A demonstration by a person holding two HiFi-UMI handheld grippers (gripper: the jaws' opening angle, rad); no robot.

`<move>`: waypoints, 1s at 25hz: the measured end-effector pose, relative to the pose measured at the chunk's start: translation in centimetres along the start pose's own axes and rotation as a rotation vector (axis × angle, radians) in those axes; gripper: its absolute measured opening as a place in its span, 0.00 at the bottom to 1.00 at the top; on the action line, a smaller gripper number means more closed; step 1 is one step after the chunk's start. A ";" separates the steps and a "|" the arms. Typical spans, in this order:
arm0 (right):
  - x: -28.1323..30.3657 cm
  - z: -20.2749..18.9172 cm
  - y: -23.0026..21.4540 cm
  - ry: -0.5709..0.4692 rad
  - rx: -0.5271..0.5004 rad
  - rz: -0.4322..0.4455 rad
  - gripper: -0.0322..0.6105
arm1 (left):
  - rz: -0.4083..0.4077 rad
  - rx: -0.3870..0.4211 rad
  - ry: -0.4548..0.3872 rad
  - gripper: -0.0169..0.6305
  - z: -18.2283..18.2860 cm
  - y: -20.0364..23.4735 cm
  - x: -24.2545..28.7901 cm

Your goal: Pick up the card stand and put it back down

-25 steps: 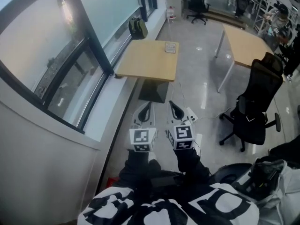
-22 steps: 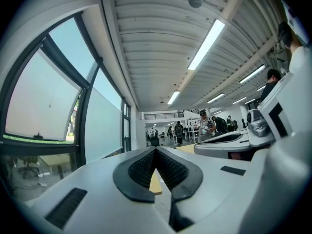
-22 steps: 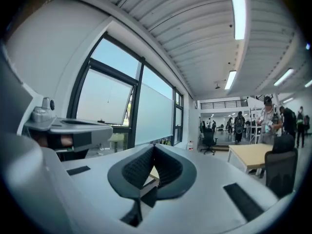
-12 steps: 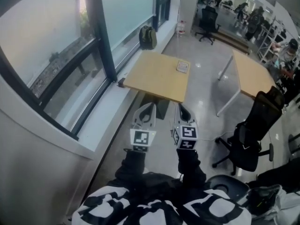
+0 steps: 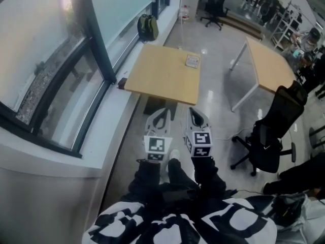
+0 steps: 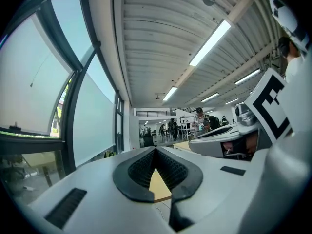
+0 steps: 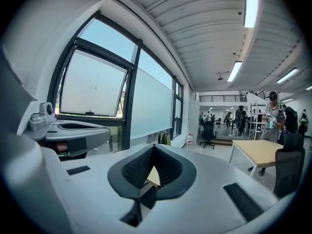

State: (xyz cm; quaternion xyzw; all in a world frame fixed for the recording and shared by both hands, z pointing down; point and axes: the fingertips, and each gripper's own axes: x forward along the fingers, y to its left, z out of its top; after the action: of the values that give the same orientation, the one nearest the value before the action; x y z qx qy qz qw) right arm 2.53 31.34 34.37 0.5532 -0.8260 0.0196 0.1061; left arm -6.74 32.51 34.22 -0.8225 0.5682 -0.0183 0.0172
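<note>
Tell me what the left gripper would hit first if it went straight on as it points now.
Probably the wooden table ahead: the left gripper aims at its near edge, with nothing visible between them. Depth is unclear, so it might pass above.

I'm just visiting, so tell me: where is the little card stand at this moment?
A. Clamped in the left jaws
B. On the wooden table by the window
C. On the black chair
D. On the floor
B: the card stand sits near the far corner of the table by the window. The left gripper and right gripper are apart from it, jaws shut on nothing.
</note>
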 end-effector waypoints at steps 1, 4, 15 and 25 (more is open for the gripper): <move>0.7 0.0 -0.4 -0.004 -0.005 -0.006 0.06 | 0.000 0.002 0.005 0.03 -0.3 0.3 1.0; 3.5 0.1 -2.1 -0.016 0.004 -0.019 0.06 | -0.006 -0.001 0.016 0.03 -0.8 1.2 4.5; 15.3 6.8 -9.7 -0.169 0.074 0.079 0.06 | -0.052 0.004 -0.026 0.03 3.6 3.0 19.8; 20.6 3.8 -13.9 -0.108 0.100 0.124 0.06 | -0.117 0.004 0.047 0.03 0.4 1.9 29.4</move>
State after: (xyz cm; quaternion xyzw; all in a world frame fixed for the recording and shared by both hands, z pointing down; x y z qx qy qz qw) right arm 7.19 6.70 33.55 0.5059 -0.8611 0.0375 0.0324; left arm 1.95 4.34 33.99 -0.8535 0.5195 -0.0399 0.0044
